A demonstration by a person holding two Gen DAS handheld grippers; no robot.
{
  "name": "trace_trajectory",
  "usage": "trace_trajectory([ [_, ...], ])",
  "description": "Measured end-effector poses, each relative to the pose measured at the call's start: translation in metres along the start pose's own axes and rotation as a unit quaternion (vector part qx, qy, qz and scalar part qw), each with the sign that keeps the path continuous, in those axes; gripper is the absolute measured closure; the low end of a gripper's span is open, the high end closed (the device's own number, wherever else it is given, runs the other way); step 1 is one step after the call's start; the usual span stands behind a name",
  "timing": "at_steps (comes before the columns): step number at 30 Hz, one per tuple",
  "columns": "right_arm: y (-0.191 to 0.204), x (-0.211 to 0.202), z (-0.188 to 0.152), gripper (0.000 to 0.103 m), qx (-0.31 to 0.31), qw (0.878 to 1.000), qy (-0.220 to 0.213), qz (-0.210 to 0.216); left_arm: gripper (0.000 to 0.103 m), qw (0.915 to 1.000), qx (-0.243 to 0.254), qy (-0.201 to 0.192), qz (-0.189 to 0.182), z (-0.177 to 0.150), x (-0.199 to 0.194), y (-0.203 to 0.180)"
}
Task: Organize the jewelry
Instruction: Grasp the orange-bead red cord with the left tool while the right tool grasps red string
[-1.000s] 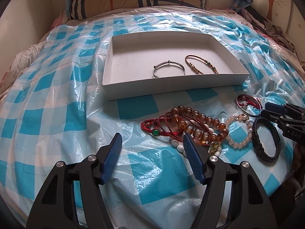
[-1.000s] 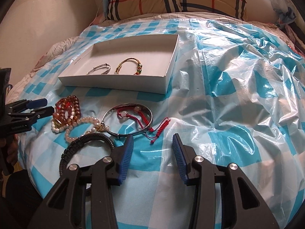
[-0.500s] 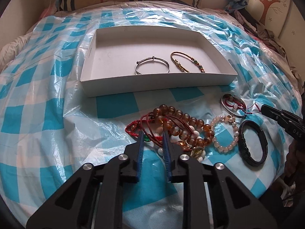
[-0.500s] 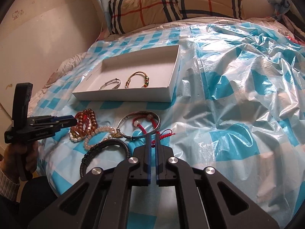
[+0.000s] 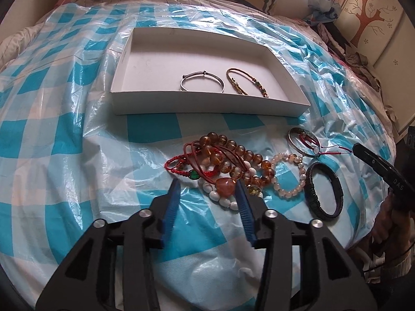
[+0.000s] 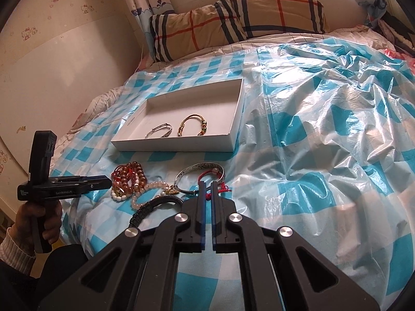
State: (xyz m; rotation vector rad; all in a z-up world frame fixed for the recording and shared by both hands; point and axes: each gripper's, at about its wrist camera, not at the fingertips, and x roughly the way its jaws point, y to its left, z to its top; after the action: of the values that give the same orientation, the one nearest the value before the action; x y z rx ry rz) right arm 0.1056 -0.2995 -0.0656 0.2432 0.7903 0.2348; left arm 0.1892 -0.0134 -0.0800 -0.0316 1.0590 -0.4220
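Since the earlier frames: right claw snapped closed from a spread stance and lifted, now pinching the red cord that trails off the silver bangle; left claw just reopened after a squeeze, now half spread over the bead pile, pads astride the orange stone without pressing it

Key relation for the next move: white box straight ahead of both claws across the bed, long side facing them, with the right one already loaded. Cord taut between the closed pads, running toward the bangle, which looks partly raised off the plastic sheet. Probably cord and bangle tangled together, so likely to travel as one

In the box already: a plain silver bangle and a gold cord bracelet side by side. Still on the bed: amber beads, pearl strand, black braided band
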Motion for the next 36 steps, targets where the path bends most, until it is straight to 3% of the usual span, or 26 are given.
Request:
trace_trajectory([
  [3,0.001,-0.001,0.000,0.099,-0.002,1.000,-0.004,0.000,0.060,0.9999,0.003,-0.004,0.010,0.004,0.010,-0.004],
  [5,0.001,-0.002,-0.001,0.099,-0.001,1.000,-0.004,0.001,0.085,1.0000,-0.010,0.001,0.002,0.007,0.015,0.000],
  [6,0.000,-0.002,-0.001,0.099,-0.001,1.000,-0.004,0.000,0.088,0.9998,-0.017,-0.004,-0.003,0.009,0.013,0.003],
  [13,0.001,-0.009,-0.002,0.099,0.004,1.000,-0.011,0.007,0.088,0.9982,-0.024,-0.051,-0.018,0.016,-0.024,0.009],
  [20,0.010,-0.034,0.005,0.099,-0.005,0.997,-0.062,0.036,0.088,0.9931,-0.047,-0.084,-0.066,0.012,-0.057,0.022],
  [26,0.014,-0.042,0.013,0.099,-0.009,0.996,-0.074,0.038,0.088,0.9901,-0.053,-0.106,-0.076,0.013,-0.074,0.019],
  [36,0.025,-0.049,0.019,0.099,-0.006,0.993,-0.095,0.063,0.088,0.9936,-0.017,-0.106,-0.035,0.007,-0.065,-0.004],
])
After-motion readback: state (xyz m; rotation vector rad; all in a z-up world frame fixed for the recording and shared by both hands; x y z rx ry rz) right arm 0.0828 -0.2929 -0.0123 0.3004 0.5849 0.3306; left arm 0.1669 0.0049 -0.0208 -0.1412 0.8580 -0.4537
